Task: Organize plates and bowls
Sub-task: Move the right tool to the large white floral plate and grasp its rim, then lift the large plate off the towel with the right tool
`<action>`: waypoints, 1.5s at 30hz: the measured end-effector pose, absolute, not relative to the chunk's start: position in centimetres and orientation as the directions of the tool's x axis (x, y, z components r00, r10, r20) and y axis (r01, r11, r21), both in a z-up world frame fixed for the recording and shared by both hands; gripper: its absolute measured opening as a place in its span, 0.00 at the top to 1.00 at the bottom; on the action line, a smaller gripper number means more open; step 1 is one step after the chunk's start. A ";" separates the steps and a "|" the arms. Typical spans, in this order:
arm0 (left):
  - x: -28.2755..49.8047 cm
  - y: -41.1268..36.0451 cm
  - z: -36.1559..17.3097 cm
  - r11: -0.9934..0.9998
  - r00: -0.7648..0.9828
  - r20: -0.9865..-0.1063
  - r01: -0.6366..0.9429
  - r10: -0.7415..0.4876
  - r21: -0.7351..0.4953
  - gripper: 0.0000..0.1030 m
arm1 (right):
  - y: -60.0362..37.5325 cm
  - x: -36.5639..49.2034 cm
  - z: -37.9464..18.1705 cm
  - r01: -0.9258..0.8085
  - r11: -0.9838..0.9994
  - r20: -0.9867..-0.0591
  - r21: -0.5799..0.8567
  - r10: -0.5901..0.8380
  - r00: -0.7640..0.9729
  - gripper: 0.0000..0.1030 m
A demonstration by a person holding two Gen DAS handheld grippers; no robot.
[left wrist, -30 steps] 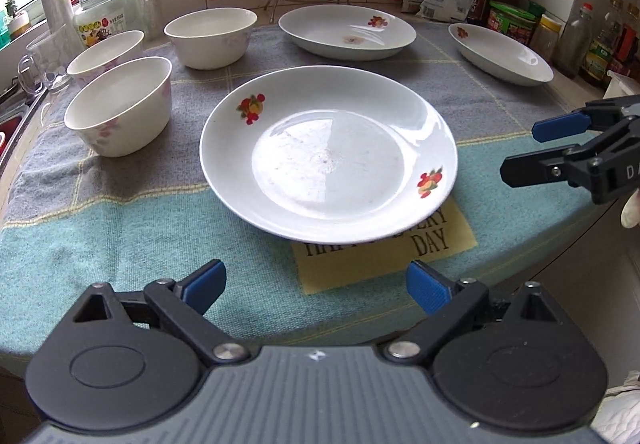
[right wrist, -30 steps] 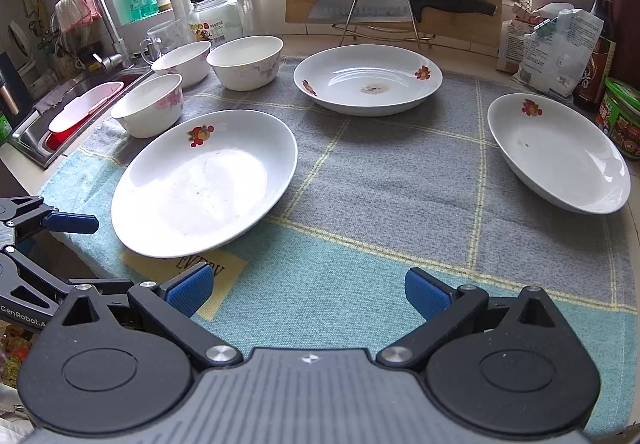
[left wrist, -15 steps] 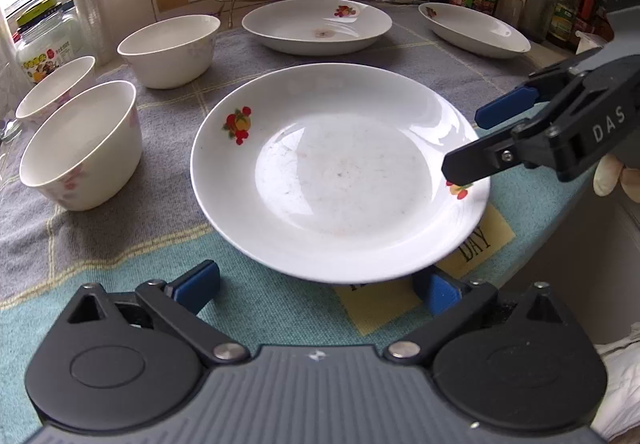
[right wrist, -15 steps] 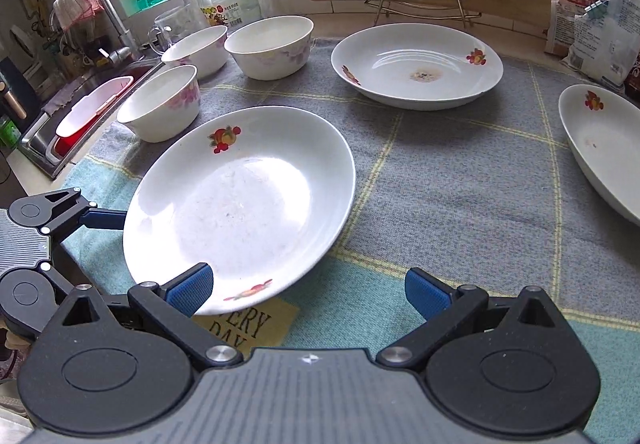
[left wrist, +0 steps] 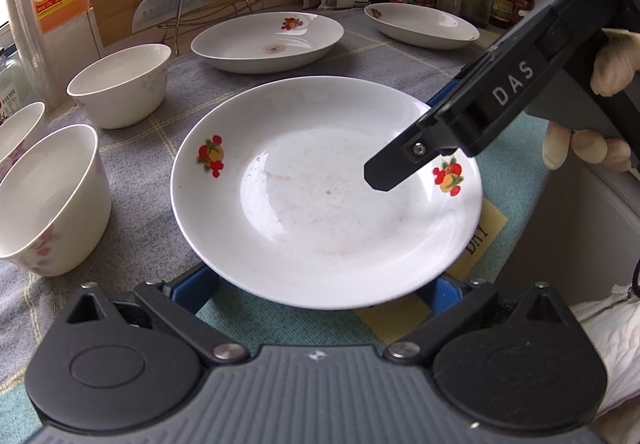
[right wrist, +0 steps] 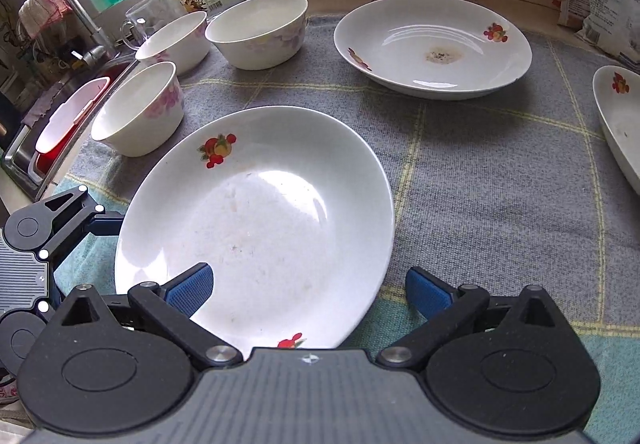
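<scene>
1. Left wrist view. The near plate [left wrist: 326, 200] is seen flat on the checked cloth [left wrist: 132, 240] of the worktop, close to the front edge. The left gripper [left wrist: 320, 286] is set at the plate's near rim, jaws apart, the blue pads low on either side beneath the overhanging rim; nothing is clamped.
2. Same view. The right gripper [left wrist: 404, 160] is seen reaching in from the right. One black finger lies over the plate's right rim and a blue pad shows behind it; contact with the glaze cannot be told.
3. Right wrist view. The same plate [right wrist: 256, 220] fills the foreground. The right gripper's [right wrist: 308, 290] jaws are apart, straddling the near rim, one pad over the plate and one over the cloth.
4. Same view. Three bowls [right wrist: 138, 110] and two further plates [right wrist: 434, 46] are noted behind, well apart.
5. Handling is judged: glazed ceramic, stiff, fairly heavy, slick, breakable. The thin raised rim is judged the only hold; opposite edges should be pinched and the plate kept level.
</scene>
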State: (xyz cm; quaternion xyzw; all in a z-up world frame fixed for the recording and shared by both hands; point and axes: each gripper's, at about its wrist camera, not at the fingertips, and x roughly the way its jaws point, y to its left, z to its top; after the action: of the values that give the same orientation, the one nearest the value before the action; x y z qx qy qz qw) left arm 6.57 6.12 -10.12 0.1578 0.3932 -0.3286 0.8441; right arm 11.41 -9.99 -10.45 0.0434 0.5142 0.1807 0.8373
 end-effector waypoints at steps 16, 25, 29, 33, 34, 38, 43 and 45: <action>6.6 7.1 -10.3 0.685 0.468 -0.735 0.729 -0.490 0.008 0.00 | -9.0 12.2 -10.3 -0.245 0.945 -0.885 0.218 0.297 0.358 0.00; 6.4 7.3 -10.3 0.681 0.475 -0.725 0.733 -0.499 0.011 0.00 | -9.8 13.9 -10.0 -0.325 0.900 -0.890 0.290 0.379 0.254 0.00; 6.4 7.4 -10.4 0.669 0.473 -0.717 0.743 -0.512 0.012 0.00 | -10.1 15.0 -9.9 -0.344 0.877 -0.877 0.334 0.423 0.228 0.00; 6.5 7.3 -10.3 0.652 0.465 -0.719 0.758 -0.516 0.022 0.00 | -10.6 16.0 -9.7 -0.348 0.855 -0.859 0.385 0.470 0.204 0.00; 6.6 7.3 -10.2 0.645 0.465 -0.718 0.764 -0.517 0.030 0.00 | -10.7 16.2 -9.7 -0.344 0.850 -0.854 0.399 0.481 0.198 0.00; 6.8 7.3 -10.2 0.630 0.458 -0.719 0.775 -0.523 0.035 0.00 | -11.0 17.1 -9.8 -0.326 0.837 -0.841 0.439 0.510 0.178 0.00; 6.8 7.4 -10.2 0.617 0.459 -0.716 0.785 -0.526 0.050 0.00 | -11.0 17.9 -9.7 -0.304 0.824 -0.825 0.478 0.540 0.167 0.00; 6.9 7.4 -10.2 0.613 0.455 -0.716 0.788 -0.529 0.047 0.00 | -11.0 18.2 -9.9 -0.290 0.817 -0.818 0.499 0.554 0.153 0.00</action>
State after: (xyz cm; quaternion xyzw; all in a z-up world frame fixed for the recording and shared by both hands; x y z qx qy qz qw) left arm 6.85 7.43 -10.24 0.1906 0.3401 -0.3962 0.8313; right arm 18.15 -11.04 -9.87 0.1126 0.5869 0.2812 0.7509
